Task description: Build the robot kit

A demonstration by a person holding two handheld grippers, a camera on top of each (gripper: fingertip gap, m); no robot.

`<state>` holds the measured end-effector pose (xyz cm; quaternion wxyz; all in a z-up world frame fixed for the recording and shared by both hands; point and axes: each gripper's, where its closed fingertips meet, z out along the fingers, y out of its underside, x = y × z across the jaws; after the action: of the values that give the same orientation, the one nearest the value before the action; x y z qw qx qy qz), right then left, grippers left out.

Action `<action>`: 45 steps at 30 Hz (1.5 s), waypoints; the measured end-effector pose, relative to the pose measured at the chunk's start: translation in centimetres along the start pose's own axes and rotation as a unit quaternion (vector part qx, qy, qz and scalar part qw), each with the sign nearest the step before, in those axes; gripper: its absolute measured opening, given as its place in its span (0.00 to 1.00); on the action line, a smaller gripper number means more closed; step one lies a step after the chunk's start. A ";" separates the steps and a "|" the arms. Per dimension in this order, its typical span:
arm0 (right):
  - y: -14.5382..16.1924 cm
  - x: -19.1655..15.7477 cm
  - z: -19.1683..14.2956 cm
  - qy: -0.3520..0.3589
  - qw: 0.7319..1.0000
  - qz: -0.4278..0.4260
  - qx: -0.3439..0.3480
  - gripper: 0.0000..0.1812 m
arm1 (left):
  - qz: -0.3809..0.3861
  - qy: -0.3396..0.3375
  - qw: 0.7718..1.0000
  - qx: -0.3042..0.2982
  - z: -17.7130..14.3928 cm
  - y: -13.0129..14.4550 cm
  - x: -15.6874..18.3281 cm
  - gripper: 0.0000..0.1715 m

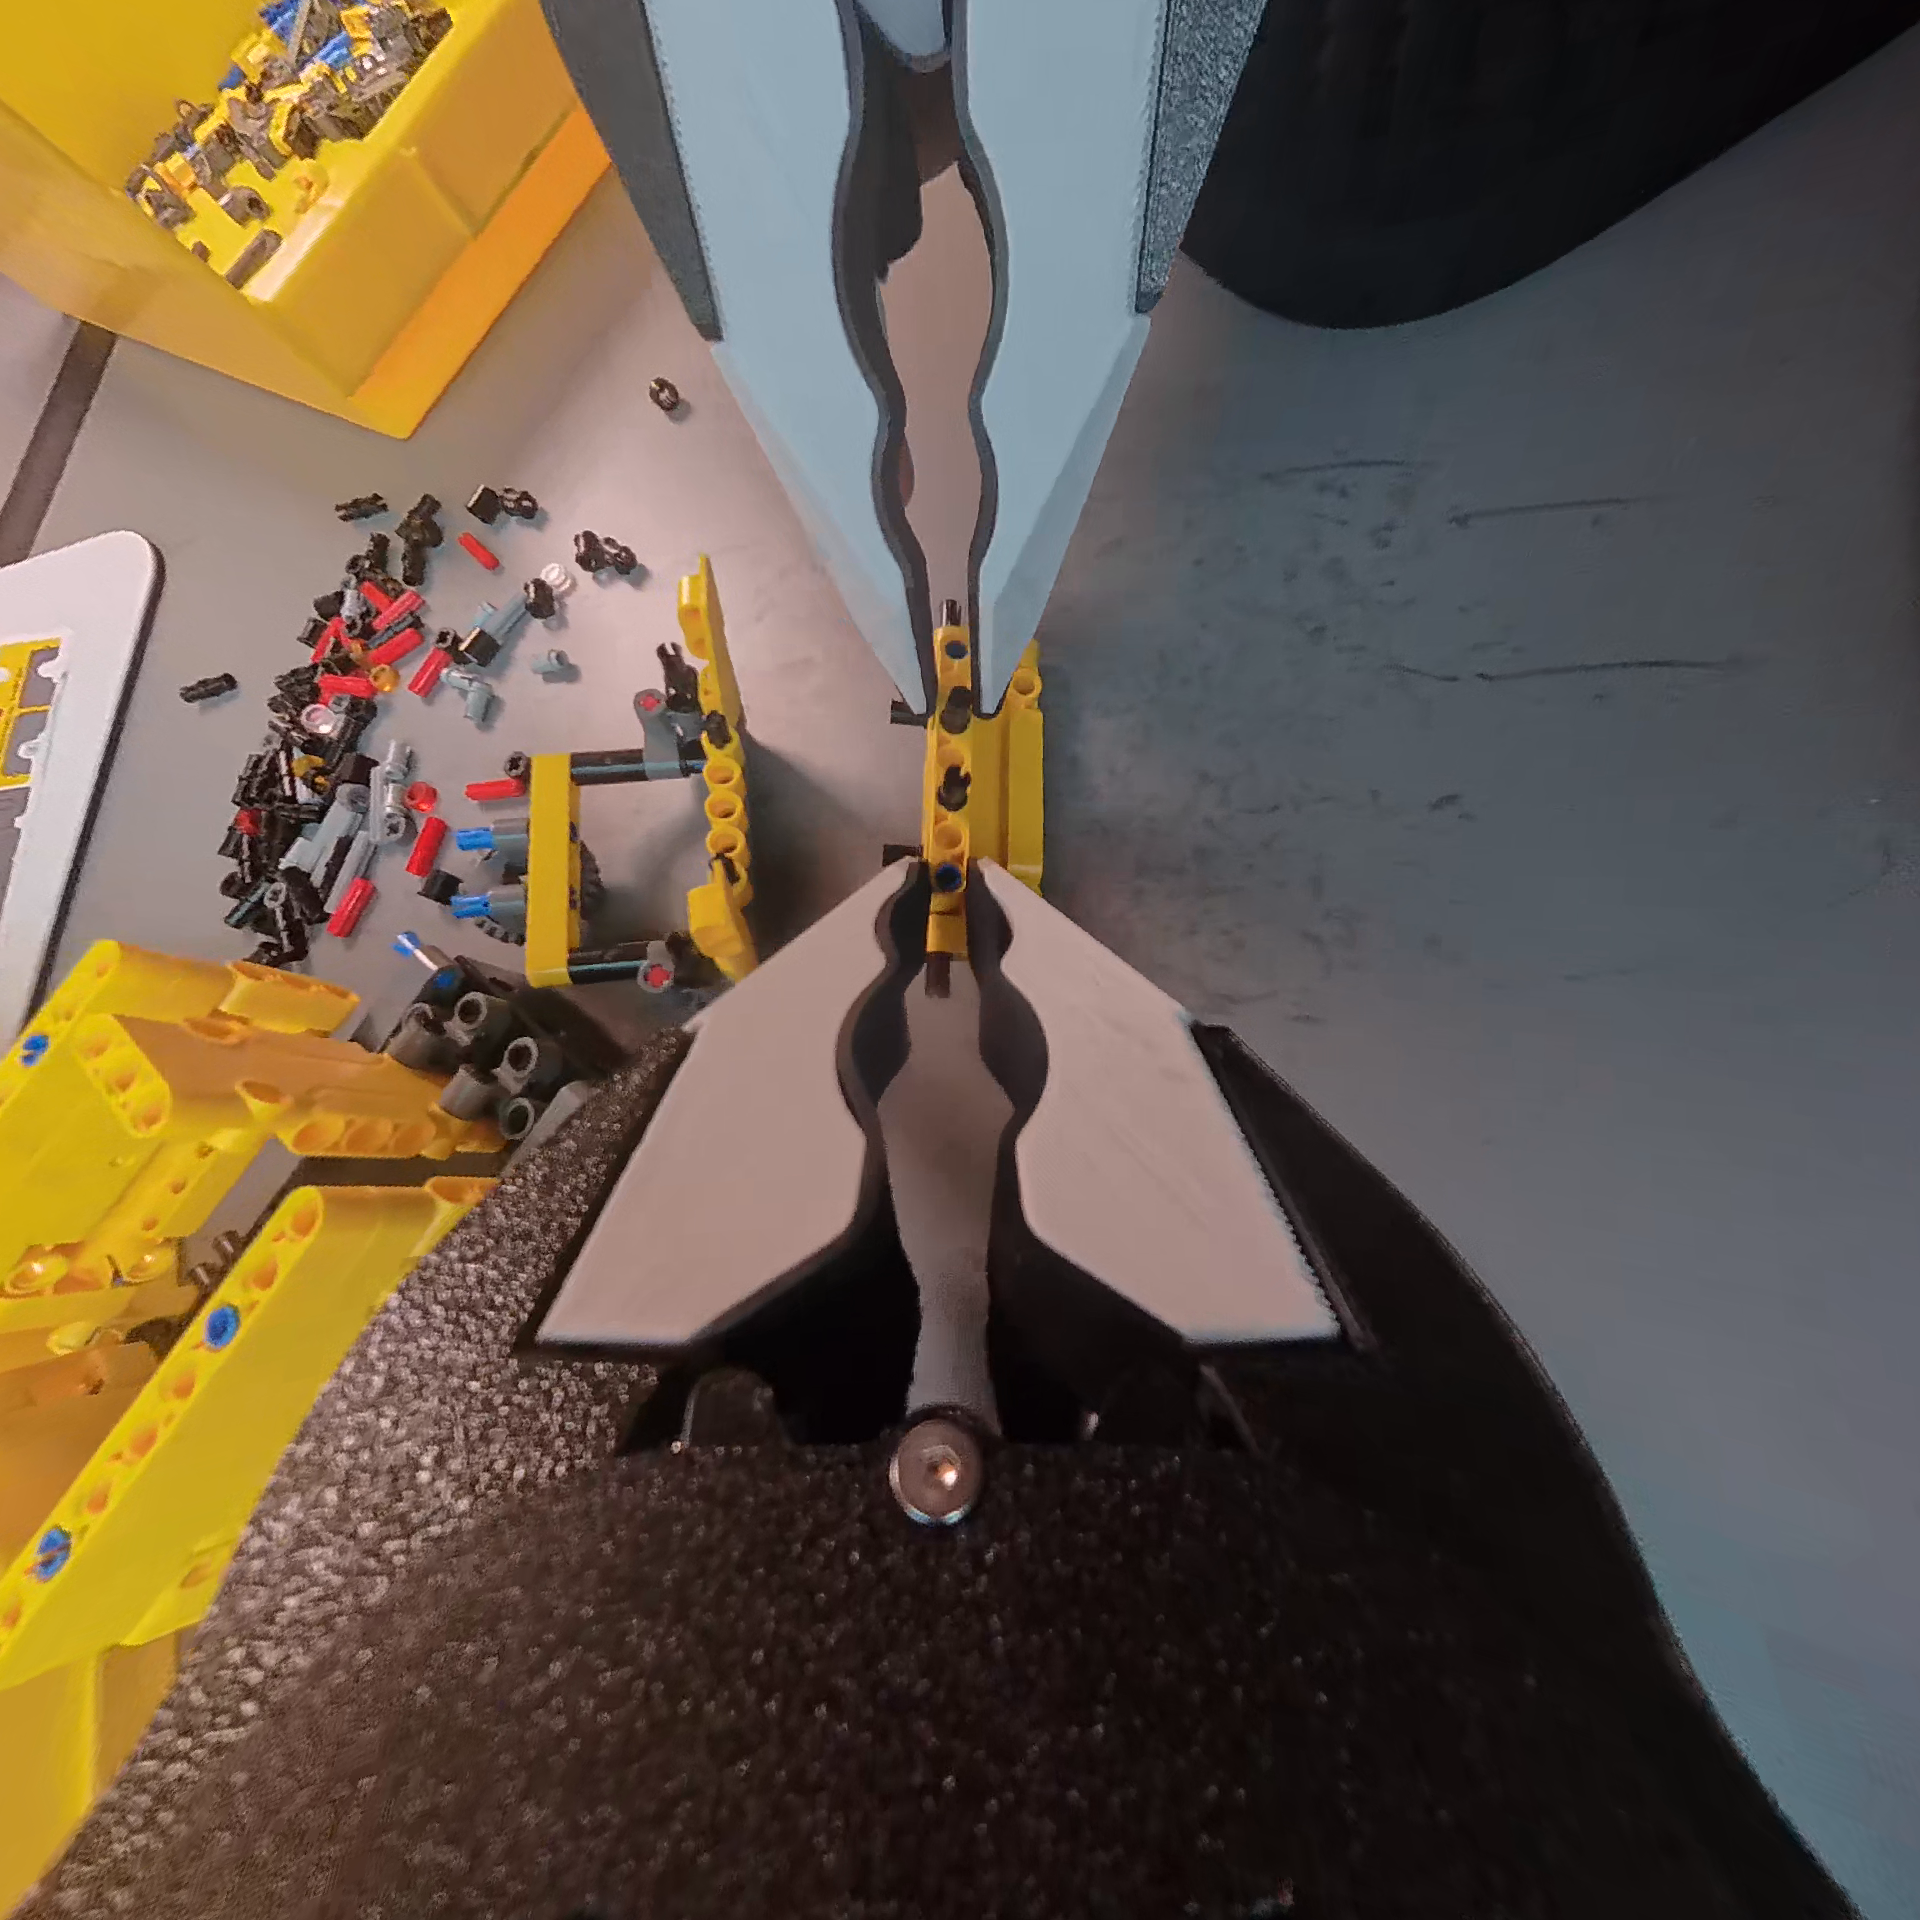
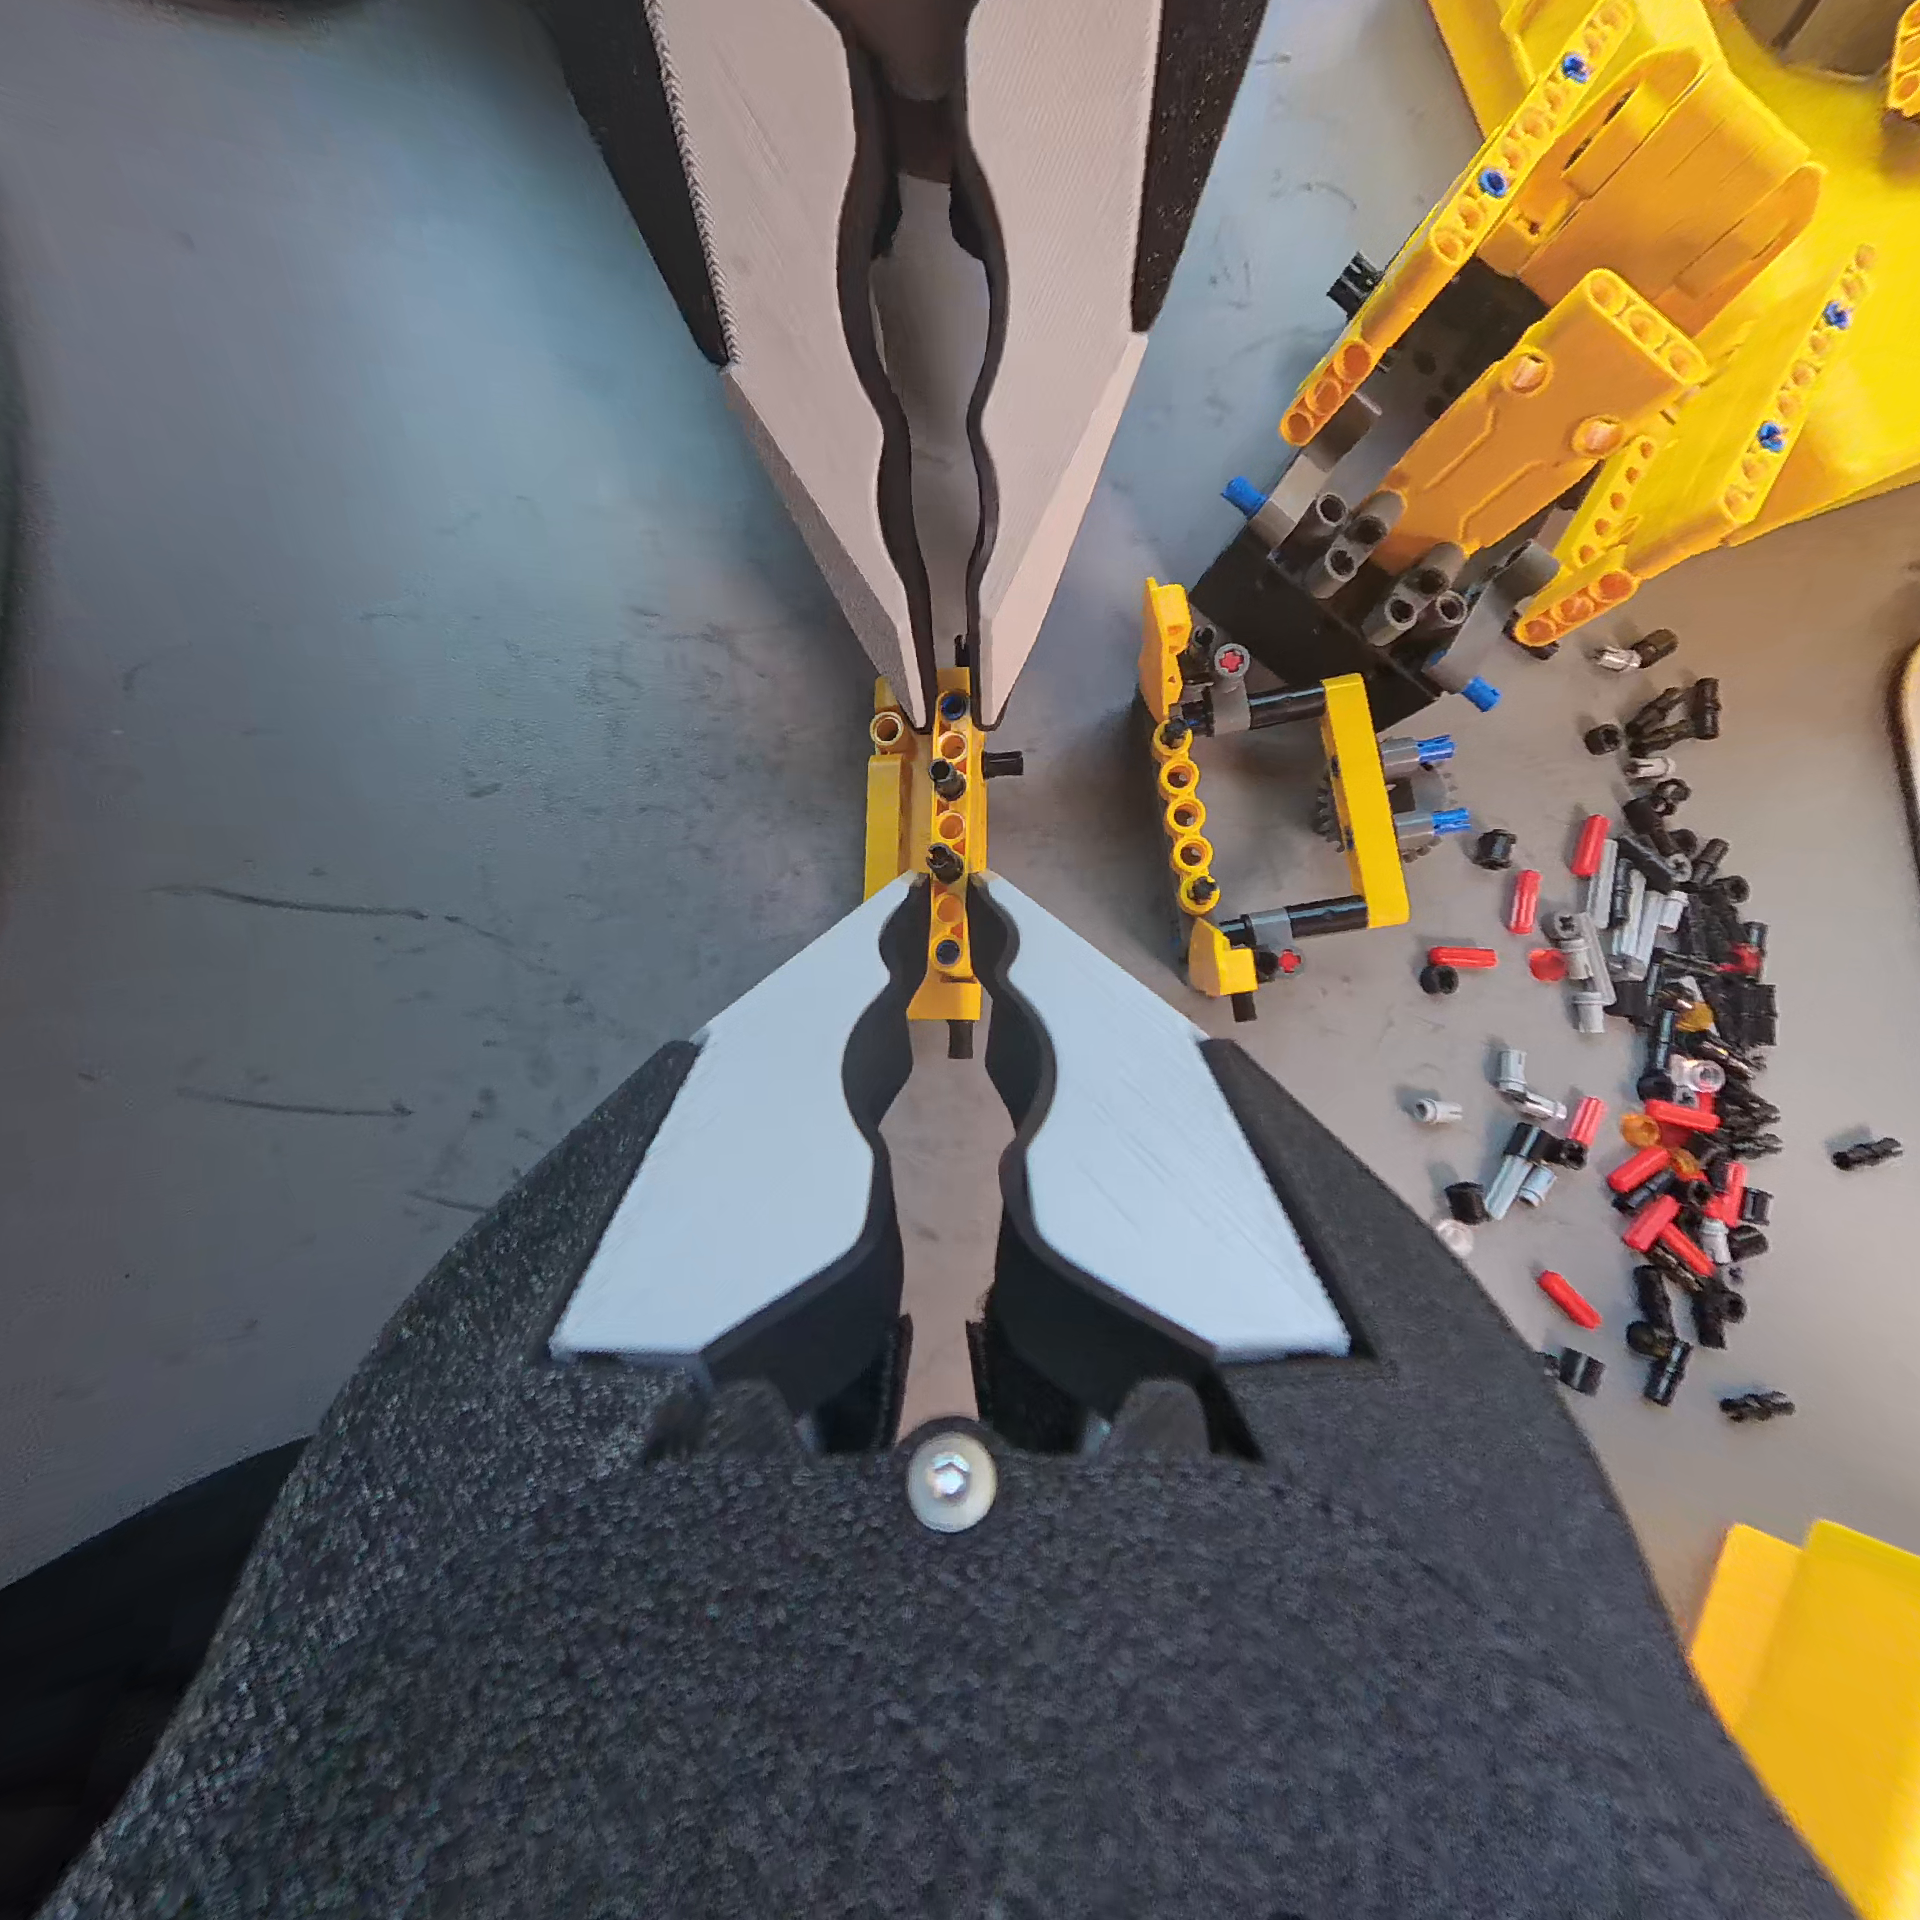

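A short yellow holed beam assembly [image 1: 952, 821] with black pins and blue pins is held just above the grey table between both grippers. My left gripper [image 1: 945, 873] is shut on its near end in the left wrist view. My right gripper [image 1: 951, 701] comes in from the top of that view and is shut on the far end. In the right wrist view the same assembly [image 2: 951, 821] runs from my right gripper [image 2: 948, 888] up to my left gripper [image 2: 948, 717]. A second yellow beam sits alongside the first.
A yellow rectangular frame with black axles [image 1: 623, 862] [image 2: 1288, 831] lies beside the held part. A pile of loose black, red and grey pins [image 1: 343, 748] [image 2: 1673, 1039] lies beyond it. A larger yellow build [image 1: 177, 1143] [image 2: 1558, 364], a yellow parts bin [image 1: 312, 260] and a white booklet [image 1: 62, 748] are nearby. Both grippers' tips are close together, under 4 cm apart.
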<state>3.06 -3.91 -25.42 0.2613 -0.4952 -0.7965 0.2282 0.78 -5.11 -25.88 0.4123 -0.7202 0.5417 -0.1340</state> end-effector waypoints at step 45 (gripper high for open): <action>-3.4 -3.9 -5.0 0.081 0.985 -0.057 0.143 0.08 | 0.047 -0.063 0.992 0.098 -3.2 -5.2 3.1 0.09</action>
<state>5.45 -8.35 -20.22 0.4050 -0.4237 -0.7589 0.2837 3.33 -8.92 -20.84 0.5196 -0.6575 0.5320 -0.1213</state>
